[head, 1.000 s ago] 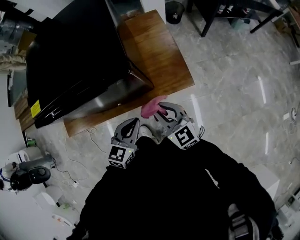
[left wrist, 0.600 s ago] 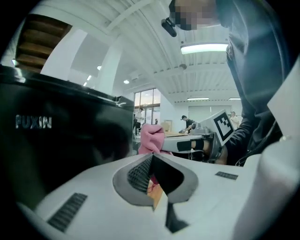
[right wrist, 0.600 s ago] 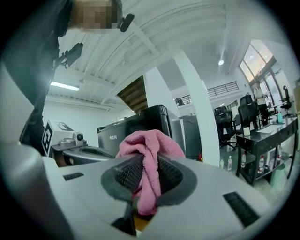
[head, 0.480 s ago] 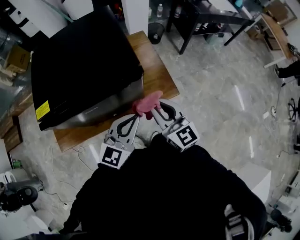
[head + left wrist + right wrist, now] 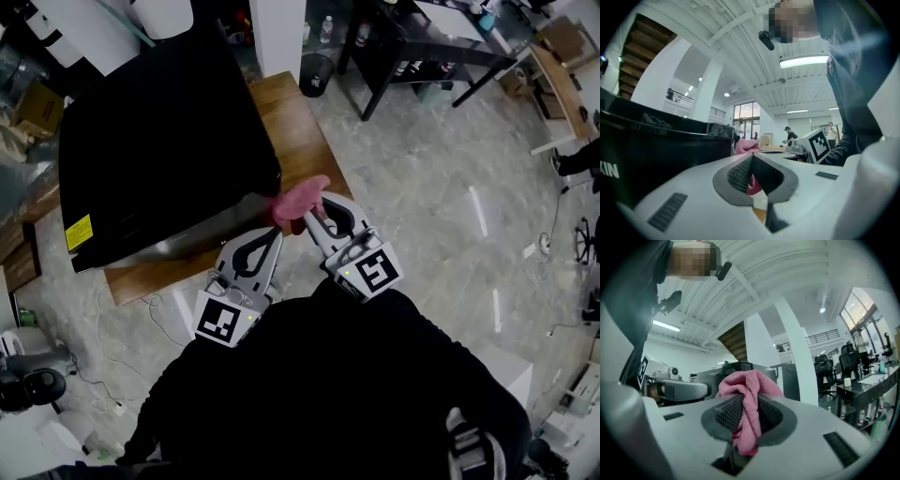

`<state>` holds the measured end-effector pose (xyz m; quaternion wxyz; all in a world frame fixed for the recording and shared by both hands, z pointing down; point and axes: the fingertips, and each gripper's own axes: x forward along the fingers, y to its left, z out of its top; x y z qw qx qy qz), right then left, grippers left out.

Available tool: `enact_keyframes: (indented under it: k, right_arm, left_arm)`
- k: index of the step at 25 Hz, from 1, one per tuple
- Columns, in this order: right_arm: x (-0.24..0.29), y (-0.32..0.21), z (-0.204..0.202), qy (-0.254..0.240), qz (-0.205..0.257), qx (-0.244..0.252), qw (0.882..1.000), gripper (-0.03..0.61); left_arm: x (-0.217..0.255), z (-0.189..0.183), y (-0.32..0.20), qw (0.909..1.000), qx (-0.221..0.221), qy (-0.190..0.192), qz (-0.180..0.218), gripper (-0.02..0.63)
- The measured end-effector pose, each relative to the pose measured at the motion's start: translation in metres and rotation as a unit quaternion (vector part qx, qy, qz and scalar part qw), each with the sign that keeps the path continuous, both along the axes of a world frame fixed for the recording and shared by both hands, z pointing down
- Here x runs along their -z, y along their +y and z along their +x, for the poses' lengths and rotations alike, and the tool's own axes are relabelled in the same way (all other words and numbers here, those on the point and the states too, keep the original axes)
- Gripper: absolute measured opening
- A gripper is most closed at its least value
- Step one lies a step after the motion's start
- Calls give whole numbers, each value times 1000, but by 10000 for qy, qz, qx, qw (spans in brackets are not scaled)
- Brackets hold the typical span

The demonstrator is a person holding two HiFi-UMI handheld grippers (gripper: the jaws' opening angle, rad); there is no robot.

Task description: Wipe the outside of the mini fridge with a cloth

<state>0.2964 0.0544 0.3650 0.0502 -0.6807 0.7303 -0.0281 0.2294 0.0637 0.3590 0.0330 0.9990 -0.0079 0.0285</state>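
The black mini fridge (image 5: 150,141) stands on a low wooden platform (image 5: 295,127) at the upper left of the head view. A pink cloth (image 5: 298,199) is bunched at the fridge's near right corner, touching or nearly touching it. My right gripper (image 5: 313,210) is shut on this cloth, and in the right gripper view the pink cloth (image 5: 749,390) hangs pinched between the ribbed pads. My left gripper (image 5: 274,236) sits just left of it, shut with nothing in it. In the left gripper view the fridge's dark side (image 5: 661,150) fills the left, and the cloth (image 5: 746,145) shows beyond the jaw tips.
A black bin (image 5: 317,70) and a black-framed table (image 5: 422,37) stand beyond the platform on the marble floor (image 5: 441,206). Cables (image 5: 103,370) and small devices lie on the floor at the lower left. White cabinets stand behind the fridge.
Both grippers have moved forward towards the fridge. The pink cloth, held by the right gripper throughout, has come from below the platform's edge up to the fridge's near right corner.
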Motion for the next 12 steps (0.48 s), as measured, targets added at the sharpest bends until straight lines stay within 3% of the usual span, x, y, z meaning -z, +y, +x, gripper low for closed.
enact_keyframes:
  k: [5, 12]
  right_arm:
    - [10, -33, 24, -148, 40, 1053, 9943, 75]
    - [7, -65, 51, -582, 55, 2251, 9726, 75]
  left_arm:
    - [18, 41, -3, 9977, 572, 292, -206, 6]
    - [12, 88, -6, 9880, 1542, 51, -58, 6]
